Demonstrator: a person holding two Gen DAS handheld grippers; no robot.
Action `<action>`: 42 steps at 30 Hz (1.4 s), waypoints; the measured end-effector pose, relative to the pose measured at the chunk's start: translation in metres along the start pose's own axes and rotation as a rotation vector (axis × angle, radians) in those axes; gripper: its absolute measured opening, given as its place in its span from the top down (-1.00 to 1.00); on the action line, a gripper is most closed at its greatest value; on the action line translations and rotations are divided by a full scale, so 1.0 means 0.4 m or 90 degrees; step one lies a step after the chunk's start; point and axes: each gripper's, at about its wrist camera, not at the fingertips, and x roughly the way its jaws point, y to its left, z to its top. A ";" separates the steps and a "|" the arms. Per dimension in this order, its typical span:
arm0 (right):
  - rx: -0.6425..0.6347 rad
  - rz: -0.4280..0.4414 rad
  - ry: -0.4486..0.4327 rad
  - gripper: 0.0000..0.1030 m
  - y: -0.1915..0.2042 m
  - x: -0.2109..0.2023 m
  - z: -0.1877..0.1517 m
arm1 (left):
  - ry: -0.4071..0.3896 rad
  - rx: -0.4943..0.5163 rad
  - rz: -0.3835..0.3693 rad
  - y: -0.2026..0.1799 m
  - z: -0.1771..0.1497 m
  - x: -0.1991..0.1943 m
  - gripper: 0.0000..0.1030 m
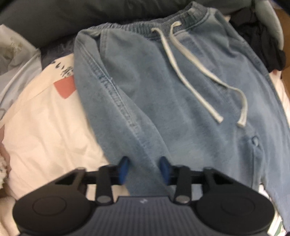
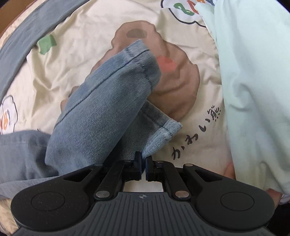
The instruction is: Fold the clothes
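Note:
Light blue denim trousers (image 1: 163, 87) lie spread on the bed in the left wrist view, elastic waistband at the top, white drawstring (image 1: 195, 72) trailing over the front. My left gripper (image 1: 145, 168) hovers over a trouser leg, open, its blue fingertips (image 1: 124, 168) apart with fabric under the gap. In the right wrist view the trouser legs (image 2: 101, 112) run up from the lower left, hems toward the middle. My right gripper (image 2: 143, 164) is shut on the hem corner (image 2: 159, 138) of the lower leg.
The cream bedsheet (image 2: 190, 138) carries a brown bear print and dark lettering. A pale mint garment (image 2: 253, 90) lies at the right. A black garment (image 1: 261, 41) lies past the waistband at top right, and a dark grey cushion (image 1: 72, 16) spans the back. A grey strip (image 2: 27, 36) crosses the upper left.

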 end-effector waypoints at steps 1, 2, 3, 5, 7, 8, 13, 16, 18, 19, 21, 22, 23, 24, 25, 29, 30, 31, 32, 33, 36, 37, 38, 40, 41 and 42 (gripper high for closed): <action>-0.006 -0.003 0.001 0.96 0.000 0.002 -0.005 | 0.002 0.001 0.001 0.008 -0.006 -0.005 0.61; -0.004 -0.005 0.003 0.96 -0.003 0.006 -0.011 | 0.004 0.004 0.002 0.017 -0.012 -0.010 0.68; 0.004 -0.007 0.008 0.96 -0.008 0.010 -0.017 | 0.006 0.006 0.002 0.025 -0.019 -0.015 0.71; 0.012 -0.008 0.013 0.96 -0.018 0.014 -0.028 | 0.009 0.006 0.003 0.045 -0.030 -0.025 0.80; 0.016 -0.005 0.016 0.96 -0.031 0.009 -0.044 | 0.013 0.002 0.000 0.067 -0.041 -0.036 0.84; 0.018 -0.004 0.018 0.96 -0.038 0.007 -0.052 | 0.016 0.000 -0.001 0.078 -0.045 -0.041 0.85; 0.038 -0.002 0.037 0.96 -0.072 -0.004 -0.108 | 0.025 -0.004 0.001 0.127 -0.070 -0.061 0.87; 0.043 -0.004 0.055 0.96 -0.083 0.000 -0.136 | 0.027 0.006 0.009 0.142 -0.084 -0.063 0.87; 0.049 -0.002 0.073 0.95 -0.092 0.005 -0.152 | 0.029 0.013 0.014 0.153 -0.093 -0.064 0.87; 0.051 -0.002 0.082 0.95 -0.097 0.008 -0.156 | 0.029 0.017 0.017 0.158 -0.098 -0.065 0.87; 0.060 0.002 0.095 0.90 -0.109 0.010 -0.161 | 0.035 0.023 0.029 0.154 -0.100 -0.053 0.87; 0.069 0.003 0.098 0.88 -0.117 0.009 -0.162 | 0.037 0.025 0.036 0.151 -0.102 -0.047 0.87; 0.080 0.004 0.089 0.81 -0.125 0.003 -0.157 | 0.037 0.027 0.042 0.148 -0.106 -0.043 0.86; 0.090 0.004 0.081 0.57 -0.133 -0.002 -0.153 | 0.037 0.028 0.047 0.146 -0.110 -0.041 0.85; 0.100 0.006 0.072 0.40 -0.140 -0.007 -0.149 | 0.036 0.028 0.051 0.145 -0.116 -0.041 0.79; 0.130 0.026 0.029 0.01 -0.173 -0.022 -0.120 | 0.034 0.027 0.046 0.149 -0.139 -0.045 0.71; 0.140 0.030 0.022 0.00 -0.185 -0.025 -0.114 | 0.034 0.032 0.042 0.151 -0.144 -0.046 0.71; 0.159 0.020 0.015 0.00 -0.195 -0.034 -0.115 | 0.034 0.036 0.041 0.154 -0.150 -0.045 0.69; 0.180 0.016 0.005 -0.02 -0.211 -0.057 -0.119 | 0.035 0.040 0.041 0.157 -0.156 -0.045 0.63; 0.202 0.017 -0.001 -0.02 -0.232 -0.066 -0.131 | 0.034 0.042 0.043 0.160 -0.161 -0.043 0.60; 0.291 0.050 0.002 -0.02 -0.280 -0.038 -0.168 | 0.034 0.044 0.046 0.169 -0.176 -0.038 0.48; 0.320 0.063 0.004 -0.02 -0.298 -0.029 -0.177 | 0.034 0.043 0.045 0.171 -0.182 -0.036 0.48; 0.317 0.065 0.009 -0.02 -0.295 -0.025 -0.181 | 0.035 0.042 0.044 0.173 -0.188 -0.035 0.48; 0.312 0.069 0.018 -0.02 -0.290 -0.017 -0.191 | 0.038 0.042 0.047 0.174 -0.200 -0.036 0.47; 0.309 0.071 0.023 -0.02 -0.287 -0.013 -0.195 | 0.040 0.042 0.048 0.175 -0.207 -0.037 0.46; 0.307 0.073 0.028 -0.02 -0.284 -0.009 -0.200 | 0.041 0.042 0.051 0.175 -0.210 -0.039 0.44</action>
